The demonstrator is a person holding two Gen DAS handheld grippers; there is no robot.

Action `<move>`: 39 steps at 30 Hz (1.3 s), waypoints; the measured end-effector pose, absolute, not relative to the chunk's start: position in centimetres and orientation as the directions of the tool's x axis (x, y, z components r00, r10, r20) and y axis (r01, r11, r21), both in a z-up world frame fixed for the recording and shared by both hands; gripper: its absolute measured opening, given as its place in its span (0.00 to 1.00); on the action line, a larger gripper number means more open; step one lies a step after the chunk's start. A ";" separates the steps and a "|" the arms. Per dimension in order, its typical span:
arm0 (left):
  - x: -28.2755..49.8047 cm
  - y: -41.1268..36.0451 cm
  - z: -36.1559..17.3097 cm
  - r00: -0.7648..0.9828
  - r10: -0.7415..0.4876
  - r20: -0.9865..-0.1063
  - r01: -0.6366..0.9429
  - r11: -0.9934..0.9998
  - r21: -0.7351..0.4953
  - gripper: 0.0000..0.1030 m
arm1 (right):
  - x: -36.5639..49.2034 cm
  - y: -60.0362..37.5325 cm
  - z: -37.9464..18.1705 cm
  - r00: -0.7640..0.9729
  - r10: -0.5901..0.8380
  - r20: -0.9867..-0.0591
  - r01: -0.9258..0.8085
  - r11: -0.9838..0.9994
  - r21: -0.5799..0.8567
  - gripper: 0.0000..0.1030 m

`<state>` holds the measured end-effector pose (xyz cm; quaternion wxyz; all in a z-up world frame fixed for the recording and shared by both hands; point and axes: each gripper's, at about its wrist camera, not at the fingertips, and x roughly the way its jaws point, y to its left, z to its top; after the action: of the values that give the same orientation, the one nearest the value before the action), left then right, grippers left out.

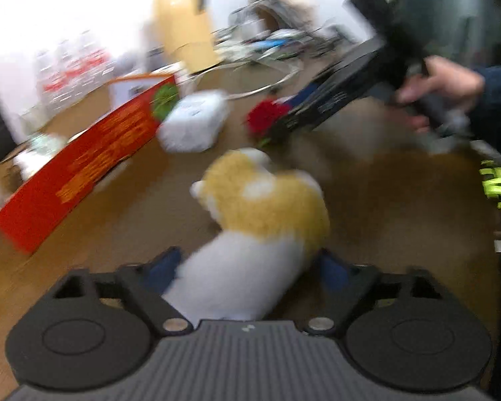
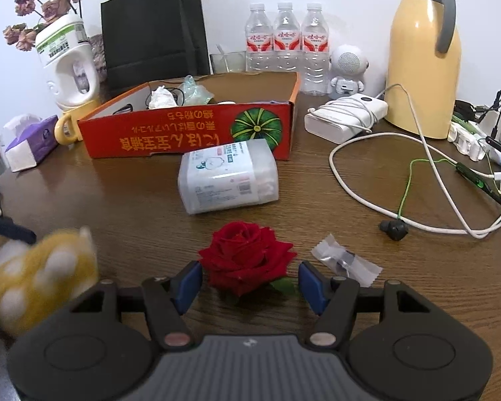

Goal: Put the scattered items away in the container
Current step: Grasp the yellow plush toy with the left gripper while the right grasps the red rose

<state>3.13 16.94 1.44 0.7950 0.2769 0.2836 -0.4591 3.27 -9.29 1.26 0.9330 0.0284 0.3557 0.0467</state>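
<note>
Legible markings, right wrist view:

- Red cardboard box (image 2: 190, 133), at 12 o'clock beyond the gripper: two rows of yellow East Asian characters on its near wall, printed upside down as seen here; a green pumpkin picture stands at the right end of the same wall
- Three water bottles (image 2: 285, 43), at 12 o'clock behind the box: red-and-white labels with white characters, too small to read
- Clear wipes pack (image 2: 227, 175), between box and gripper: a white label with small print, a cartoon figure and a square code; wording too small to read
- White dispenser (image 2: 68, 63), at 10 o'clock: a green-and-white label, wording too small to read

Left wrist view: blurred; the box's yellow lettering shows only as smears
</note>
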 end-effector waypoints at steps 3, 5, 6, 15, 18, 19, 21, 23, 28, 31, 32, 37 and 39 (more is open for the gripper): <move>2.6 17.9 1.8 0.477 -0.520 -0.709 0.806 0.580 0.117 0.65 | 3.1 -9.1 1.3 0.743 0.110 -0.661 -0.071 0.994 0.086 0.61; 1.2 19.0 2.3 0.473 -0.551 -0.688 0.801 0.593 0.076 0.74 | 3.1 -9.1 1.4 0.745 0.111 -0.658 -0.078 0.994 0.079 0.61; 0.7 19.3 2.6 0.456 -0.575 -0.679 0.817 0.574 0.063 0.79 | 3.2 -9.1 1.4 0.745 0.117 -0.657 -0.082 0.993 0.083 0.61; 4.4 16.3 2.1 0.513 -0.492 -0.704 0.642 0.764 -0.067 0.90 | 4.5 -8.9 0.8 0.757 0.094 -0.646 -0.068 0.996 0.065 0.62; 4.6 15.4 2.6 0.576 -0.467 -0.671 0.578 0.813 -0.069 0.91 | 4.4 -8.5 0.6 0.764 0.074 -0.641 -0.077 0.997 0.024 0.62; 4.8 15.0 2.7 0.598 -0.441 -0.670 0.550 0.833 -0.058 0.90 | 4.4 -8.4 0.5 0.766 0.075 -0.638 -0.079 0.997 0.022 0.62; 5.3 14.2 2.4 0.628 -0.370 -0.685 0.488 0.873 -0.025 0.79 | 4.5 -8.4 0.6 0.769 0.082 -0.634 -0.080 0.996 0.033 0.62; 5.9 13.7 1.8 0.630 -0.309 -0.712 0.444 0.896 0.003 0.51 | 4.6 -8.2 0.6 0.770 0.084 -0.633 -0.083 0.996 0.031 0.55; 5.3 14.0 1.8 0.657 -0.315 -0.686 0.436 0.900 0.005 0.47 | 4.4 -7.5 0.8 0.766 0.115 -0.632 -0.125 0.992 0.029 0.39; 4.6 14.2 1.9 0.676 -0.305 -0.670 0.417 0.909 0.007 0.46 | 3.8 -7.0 0.8 0.769 0.126 -0.626 -0.126 0.991 0.045 0.39; 4.2 14.3 2.0 0.685 -0.309 -0.659 0.411 0.912 0.000 0.46 | 3.5 -6.8 1.0 0.774 0.126 -0.620 -0.124 0.991 0.047 0.39; 1.2 15.2 2.5 0.764 -0.281 -0.581 0.350 0.937 0.007 0.46 | 0.6 -5.7 2.3 0.805 0.149 -0.574 -0.133 0.989 0.070 0.39; -0.2 15.5 2.7 0.783 -0.260 -0.565 0.314 0.949 -0.002 0.46 | -0.9 -5.0 2.8 0.817 0.160 -0.554 -0.139 0.987 0.079 0.39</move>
<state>-0.15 15.55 2.75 0.9430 0.0461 0.2924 -0.1524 -0.92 -5.00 2.83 0.9531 0.0173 0.2918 0.0784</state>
